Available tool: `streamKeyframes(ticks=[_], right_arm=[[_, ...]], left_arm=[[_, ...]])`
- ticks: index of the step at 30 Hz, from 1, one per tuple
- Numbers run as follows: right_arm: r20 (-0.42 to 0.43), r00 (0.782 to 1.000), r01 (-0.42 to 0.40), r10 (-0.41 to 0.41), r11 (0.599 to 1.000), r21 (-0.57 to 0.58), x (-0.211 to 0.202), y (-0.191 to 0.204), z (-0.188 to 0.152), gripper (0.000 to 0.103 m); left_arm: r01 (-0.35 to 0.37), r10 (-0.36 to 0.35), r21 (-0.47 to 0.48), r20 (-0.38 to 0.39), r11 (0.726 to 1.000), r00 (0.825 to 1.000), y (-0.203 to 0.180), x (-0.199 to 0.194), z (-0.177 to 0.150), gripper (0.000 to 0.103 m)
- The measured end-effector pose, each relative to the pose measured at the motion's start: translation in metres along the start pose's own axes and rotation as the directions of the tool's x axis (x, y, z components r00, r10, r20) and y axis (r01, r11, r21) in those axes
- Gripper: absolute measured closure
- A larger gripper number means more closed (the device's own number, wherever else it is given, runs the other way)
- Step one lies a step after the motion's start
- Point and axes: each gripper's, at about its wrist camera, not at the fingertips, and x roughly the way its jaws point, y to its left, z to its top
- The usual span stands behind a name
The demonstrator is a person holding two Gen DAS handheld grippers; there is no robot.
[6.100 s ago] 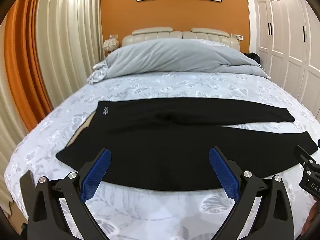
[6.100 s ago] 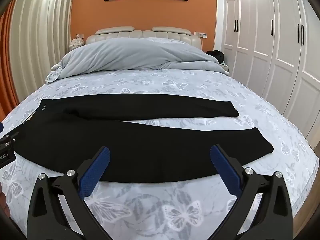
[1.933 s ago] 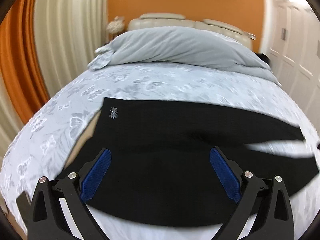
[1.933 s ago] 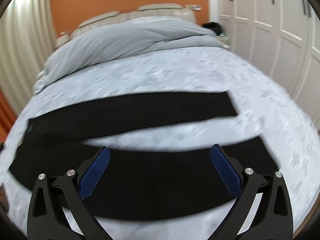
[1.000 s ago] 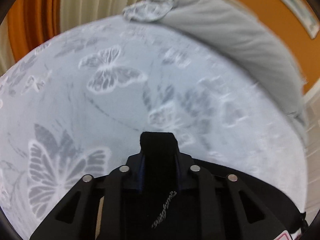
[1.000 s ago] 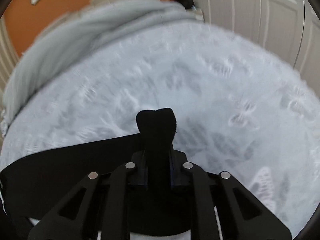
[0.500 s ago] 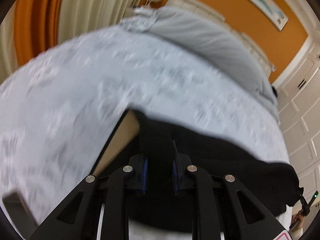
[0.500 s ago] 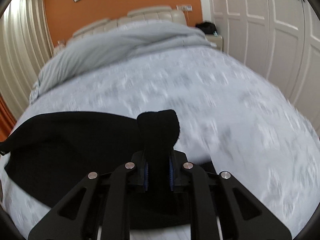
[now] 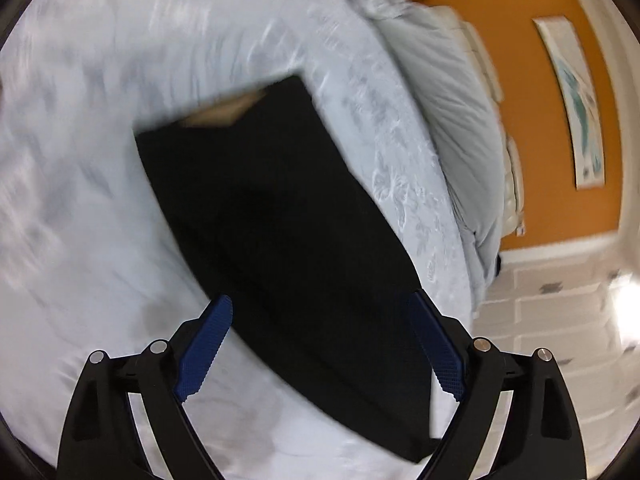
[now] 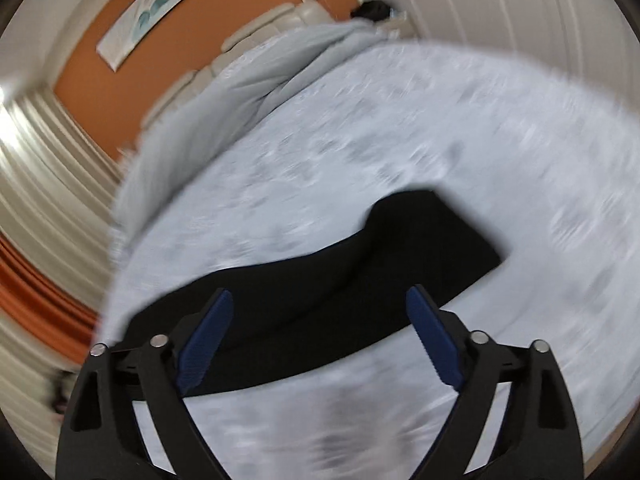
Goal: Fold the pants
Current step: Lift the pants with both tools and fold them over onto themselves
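The black pants (image 9: 280,220) lie flat on the bed, one leg folded over the other into a single long strip. The waist end with its tan inner lining (image 9: 224,110) points away in the left wrist view. My left gripper (image 9: 320,344) is open and empty above the strip. In the right wrist view the leg end of the pants (image 10: 420,240) lies on the sheet. My right gripper (image 10: 320,336) is open and empty above it. Both views are tilted and motion-blurred.
The bed has a pale butterfly-print sheet (image 10: 440,120). A grey duvet (image 9: 448,112) is bunched at the headboard by the orange wall (image 9: 532,100). White wardrobe doors (image 10: 500,8) and striped curtains (image 10: 48,168) flank the bed.
Both grippers were shut on the pants' far leg half a second ago. They have let go, opened and pulled back, and the pants now lie folded lengthwise.
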Motion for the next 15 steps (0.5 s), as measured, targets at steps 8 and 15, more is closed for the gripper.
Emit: streamKeyframes(ticks=[8,15], right_arm=[[-0.082,0.997,0.025,-0.014,0.99,0.137,0.08,-0.002,-0.018,0.02],[-0.077,0.995,0.074,-0.063,0.984,0.163,0.126,-0.013,0.013,0.089]], left_arm=[[0.092,-0.098,-0.091,-0.069,0.992,0.993,0.018,0.049,0.014,0.049],[0.07,-0.071,-0.011,-0.105,0.998,0.992,0.009,0.067,0.032,0.1]])
